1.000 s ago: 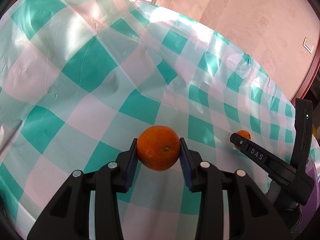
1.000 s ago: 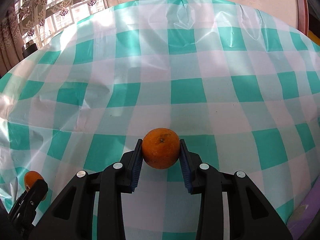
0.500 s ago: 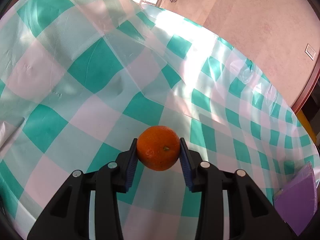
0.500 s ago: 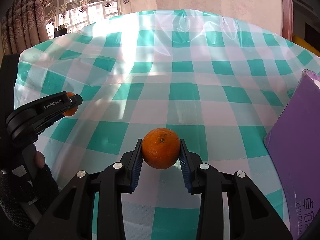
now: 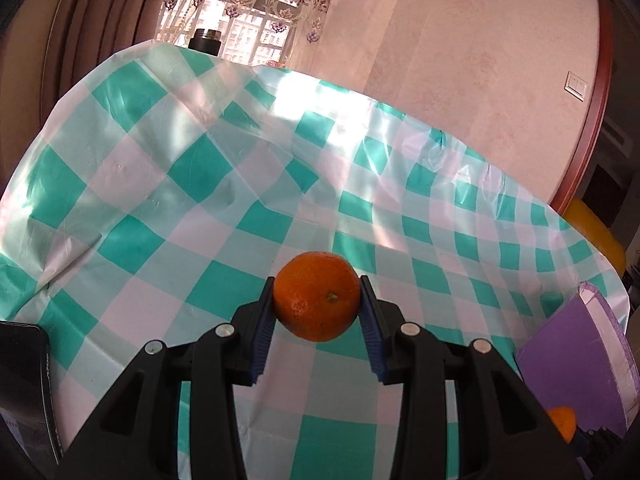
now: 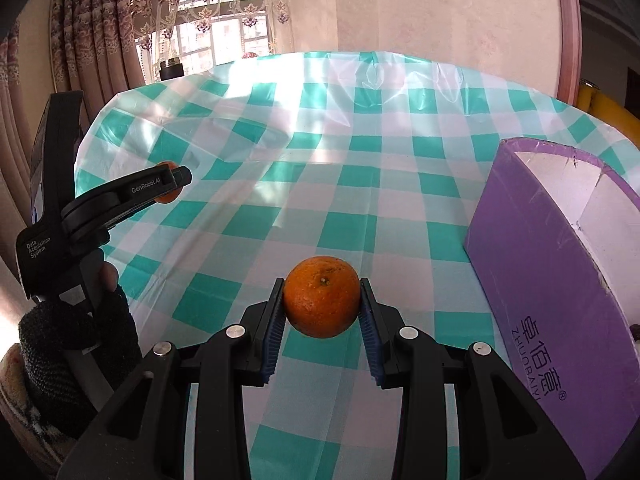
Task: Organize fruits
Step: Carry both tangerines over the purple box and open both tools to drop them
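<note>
Holding one mandarin each, both grippers are mid-carry above the bench (image 6: 312, 184) with its green-and-white checked cloth. The left gripper (image 5: 316, 312) has its fingers pinched tight on a mandarin (image 5: 316, 296), blue pads pressing both sides, fruit clear of the cloth. Same story on the right gripper (image 6: 322, 312): fingers clamped on its own mandarin (image 6: 322, 297), nothing slipping as far as I can see.

The purple box (image 6: 560, 280) sits at the right side of the bench, open top showing a pale inside wall. I can't see the bottom of it, so no idea whether any fruit is in there already. In the right wrist view the left gripper shows up at the far left, well apart from the box, while the right one is near it.

So my guess: picking is done, dropping isn't. Both mandarins probably need to go into that box, right one first since it's closer. No other loose fruit visible on the cloth.
</note>
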Tool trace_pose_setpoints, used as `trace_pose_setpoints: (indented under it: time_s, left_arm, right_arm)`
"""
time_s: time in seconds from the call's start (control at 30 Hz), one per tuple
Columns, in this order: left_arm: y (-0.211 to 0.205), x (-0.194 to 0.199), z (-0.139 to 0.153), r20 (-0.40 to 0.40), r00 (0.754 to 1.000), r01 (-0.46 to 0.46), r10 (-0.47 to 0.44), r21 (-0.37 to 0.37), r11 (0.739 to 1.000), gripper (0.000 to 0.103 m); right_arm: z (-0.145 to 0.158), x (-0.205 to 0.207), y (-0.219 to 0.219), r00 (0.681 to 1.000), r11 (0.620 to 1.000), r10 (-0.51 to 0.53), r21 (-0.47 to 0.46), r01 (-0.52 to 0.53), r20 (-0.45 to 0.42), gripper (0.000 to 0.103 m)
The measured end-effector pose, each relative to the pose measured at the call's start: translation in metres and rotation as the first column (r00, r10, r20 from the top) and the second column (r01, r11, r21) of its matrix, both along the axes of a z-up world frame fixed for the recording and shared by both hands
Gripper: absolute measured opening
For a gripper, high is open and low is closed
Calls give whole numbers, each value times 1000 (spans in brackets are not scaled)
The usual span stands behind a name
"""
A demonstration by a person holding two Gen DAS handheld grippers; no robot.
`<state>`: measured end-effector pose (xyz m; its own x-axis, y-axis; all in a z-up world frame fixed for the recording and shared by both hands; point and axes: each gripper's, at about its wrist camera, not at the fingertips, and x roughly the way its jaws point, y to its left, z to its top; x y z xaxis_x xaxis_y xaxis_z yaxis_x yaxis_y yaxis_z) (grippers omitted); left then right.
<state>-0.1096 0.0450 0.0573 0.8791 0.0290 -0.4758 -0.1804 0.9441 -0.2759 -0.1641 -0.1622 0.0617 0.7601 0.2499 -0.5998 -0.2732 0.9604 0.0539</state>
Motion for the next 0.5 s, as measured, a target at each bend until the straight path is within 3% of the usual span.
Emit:
trace_pose_setpoints:
  time_s: [0.23,0.5]
  left_arm:
    - [-80,-37,38,107,974,188,-200,118,975,40]
    - [-156,-54,68,131,911,363,-392,197,911,40]
  right_arm:
    - [47,-39,-57,987,997,-77,38,72,143,35]
    - [55,-43,-135,952,964,-264,60,258,157,35]
